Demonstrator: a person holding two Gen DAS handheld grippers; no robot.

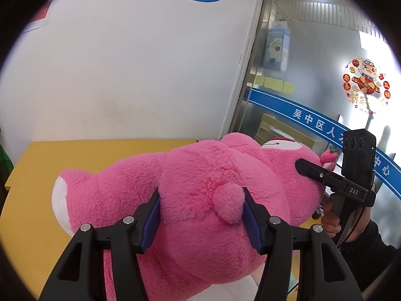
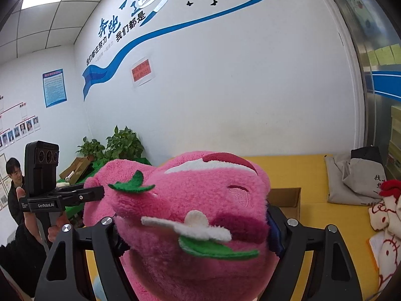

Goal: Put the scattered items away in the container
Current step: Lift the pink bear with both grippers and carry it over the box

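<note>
Left gripper (image 1: pixel 200 215) fingers clamped on pink bear's (image 1: pixel 195 175) rump beside its tail; right gripper (image 2: pixel 193 228) fingers clamped on its head, above yellow worktop (image 2: pixel 313 215).

The pink plush bear (image 2: pixel 190 215) blocks the way ahead; yellow table (image 1: pixel 62 155) lies open left.

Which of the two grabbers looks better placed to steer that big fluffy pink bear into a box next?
Probably the right gripper: it clamps the fluffy pink plush bear at the head, beside the brown cardboard box. The left gripper squeezes the body by the tail, with no box in its view.
</note>
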